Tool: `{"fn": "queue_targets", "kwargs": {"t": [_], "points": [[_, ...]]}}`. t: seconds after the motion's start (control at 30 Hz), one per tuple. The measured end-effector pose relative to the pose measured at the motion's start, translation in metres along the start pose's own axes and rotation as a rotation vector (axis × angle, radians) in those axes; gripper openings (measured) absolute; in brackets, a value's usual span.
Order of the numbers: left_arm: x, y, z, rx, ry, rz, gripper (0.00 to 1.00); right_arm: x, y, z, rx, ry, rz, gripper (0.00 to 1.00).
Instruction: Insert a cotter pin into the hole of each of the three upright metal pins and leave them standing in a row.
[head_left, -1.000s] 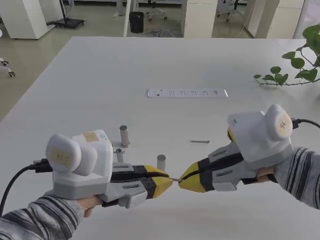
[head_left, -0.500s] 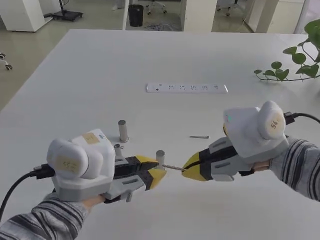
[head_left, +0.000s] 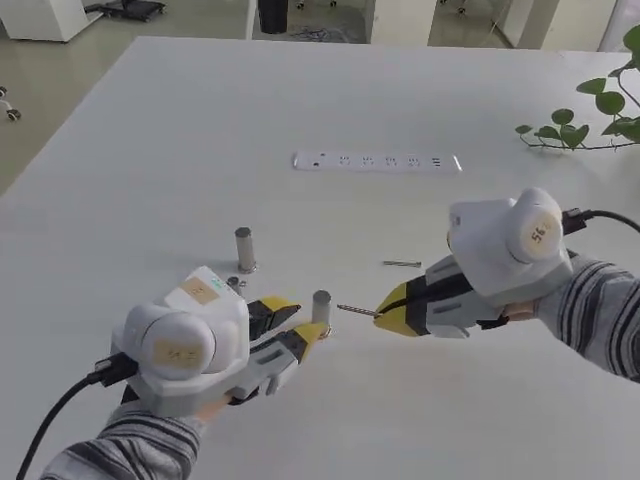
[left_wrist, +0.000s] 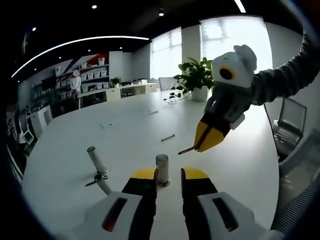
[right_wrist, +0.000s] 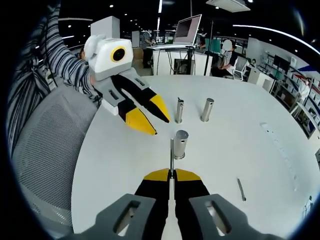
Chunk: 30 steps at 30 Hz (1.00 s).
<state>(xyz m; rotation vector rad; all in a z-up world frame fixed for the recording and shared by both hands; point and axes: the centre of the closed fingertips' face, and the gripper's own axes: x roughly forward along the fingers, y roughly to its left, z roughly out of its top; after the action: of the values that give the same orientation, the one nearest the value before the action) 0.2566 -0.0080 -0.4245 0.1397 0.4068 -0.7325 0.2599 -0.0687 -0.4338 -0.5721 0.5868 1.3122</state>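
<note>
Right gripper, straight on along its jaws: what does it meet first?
Probably the nearest upright metal pin: the cotter pin clamped in the right gripper aims at or just beside it; depth is unclear.

Power strip (head_left: 377, 161) lies behind the loose cotter pin (head_left: 401, 264).

The left gripper (head_left: 297, 318) hides most of one metal pin (head_left: 236, 284) behind it.
</note>
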Motion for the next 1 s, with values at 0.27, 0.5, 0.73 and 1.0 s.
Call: {"fn": "queue_targets", "kwargs": {"t": [0.27,0.5,0.73,1.0], "points": [[0.016,0.01,-0.015,0.006,0.058,0.053,0.21,0.008,-0.007,-0.003,0.003,0.004,0.01,0.0],[0.03,0.011,-0.021,-0.02,0.079,0.051,0.2,0.013,-0.008,-0.007,0.001,0.014,0.024,0.0],[0.041,0.013,-0.022,-0.042,0.08,0.05,0.2,0.016,-0.008,-0.004,0.008,0.0,0.028,0.0],[0.048,0.012,-0.026,-0.061,0.093,0.057,0.17,0.018,-0.009,-0.002,0.008,-0.011,0.034,0.0]]}}
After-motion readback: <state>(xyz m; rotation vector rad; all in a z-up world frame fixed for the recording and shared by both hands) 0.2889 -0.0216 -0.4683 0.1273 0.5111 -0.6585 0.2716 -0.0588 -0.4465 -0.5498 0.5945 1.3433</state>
